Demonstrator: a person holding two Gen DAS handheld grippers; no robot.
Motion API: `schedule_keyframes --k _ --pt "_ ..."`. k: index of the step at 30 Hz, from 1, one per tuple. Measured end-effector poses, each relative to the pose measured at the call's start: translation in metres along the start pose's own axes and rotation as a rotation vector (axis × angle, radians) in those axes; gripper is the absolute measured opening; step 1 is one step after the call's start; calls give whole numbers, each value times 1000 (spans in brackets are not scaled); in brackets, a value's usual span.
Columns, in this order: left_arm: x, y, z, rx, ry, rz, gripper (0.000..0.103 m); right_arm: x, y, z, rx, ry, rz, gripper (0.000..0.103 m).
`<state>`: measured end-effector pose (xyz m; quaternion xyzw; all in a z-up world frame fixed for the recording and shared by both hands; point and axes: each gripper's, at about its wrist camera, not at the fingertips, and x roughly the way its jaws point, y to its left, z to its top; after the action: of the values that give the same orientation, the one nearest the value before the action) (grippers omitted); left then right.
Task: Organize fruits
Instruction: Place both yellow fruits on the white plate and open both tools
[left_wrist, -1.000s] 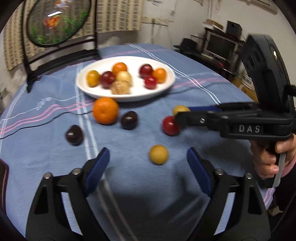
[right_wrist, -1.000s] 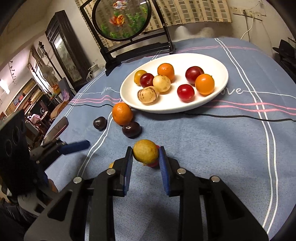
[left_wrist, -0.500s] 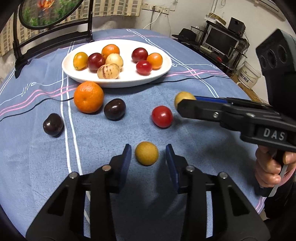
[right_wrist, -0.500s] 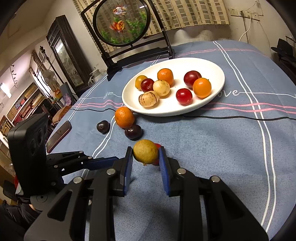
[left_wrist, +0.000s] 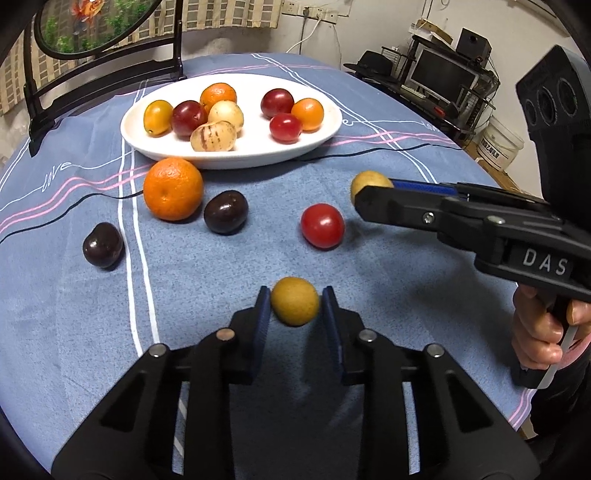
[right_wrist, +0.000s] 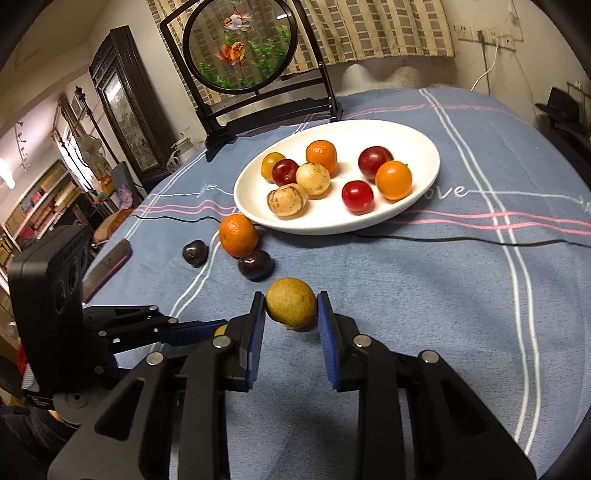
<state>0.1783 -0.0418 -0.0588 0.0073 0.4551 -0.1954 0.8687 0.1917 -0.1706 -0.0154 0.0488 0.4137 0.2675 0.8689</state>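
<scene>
Both grippers clamped on yellow fruits

Your left gripper (left_wrist: 294, 301) has just been closing and now pinches a small yellow fruit (left_wrist: 294, 301) between its blue pads; your right gripper (right_wrist: 290, 304) grips another yellow fruit (right_wrist: 290, 302). Ahead of the left gripper on the desk (left_wrist: 74, 314) lie a red tomato (left_wrist: 322, 225), two dark plums and an orange (left_wrist: 173, 188), the white plate (left_wrist: 325, 129) beyond them.

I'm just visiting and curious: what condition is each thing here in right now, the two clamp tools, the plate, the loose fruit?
Left gripper: fingers have just been closing, now shut on a yellow fruit.
Right gripper: shut on another yellow-green fruit.
White plate: holding eight fruits.
Big orange: loose on the cloth, beside the plate.
Two dark plums: loose on the cloth.
Red tomato: loose on the cloth.
</scene>
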Motion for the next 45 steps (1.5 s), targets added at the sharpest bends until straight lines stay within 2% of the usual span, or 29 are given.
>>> schedule_keyframes --k 2,8,15,19,22,25,29,32,38,40,41,42,44,45 --pt "0 1 0 -7 -1 -4 27 0 3 0 -22 -12 -30 29" --pt "-2 0 -2 -9 -12 -1 27 5 1 0 -23 -2 -15 29" --pt "-27 7 7 -17 -115 3 26 -1 -4 12 16 -78 26 29" --pt "-38 26 43 -61 -168 16 26 11 -10 45 40 -127 1 29" --pt "-37 44 85 -76 -200 29 26 28 -19 72 58 -151 -28 29" --pt "-20 64 128 -97 -192 67 26 52 -26 92 61 -155 -74 29" --pt "22 89 177 -117 -145 134 26 76 -28 101 55 -120 -85 29" --pt "42 102 194 -134 -113 142 26 81 -28 104 31 -107 -88 29" --pt "67 104 201 -118 -67 184 27 93 -31 104 9 -73 -112 31" --pt "71 105 200 -133 -62 195 38 96 -33 104 17 -55 -99 34" --pt "69 105 200 -139 -71 203 59 96 -34 105 19 -47 -95 41" --pt "62 104 197 -147 -99 222 74 93 -33 105 23 -47 -92 44" --pt "45 101 190 -151 -142 251 83 82 -31 105 26 -69 -74 59" --pt "36 99 186 -150 -155 252 89 76 -30 104 27 -81 -64 60"
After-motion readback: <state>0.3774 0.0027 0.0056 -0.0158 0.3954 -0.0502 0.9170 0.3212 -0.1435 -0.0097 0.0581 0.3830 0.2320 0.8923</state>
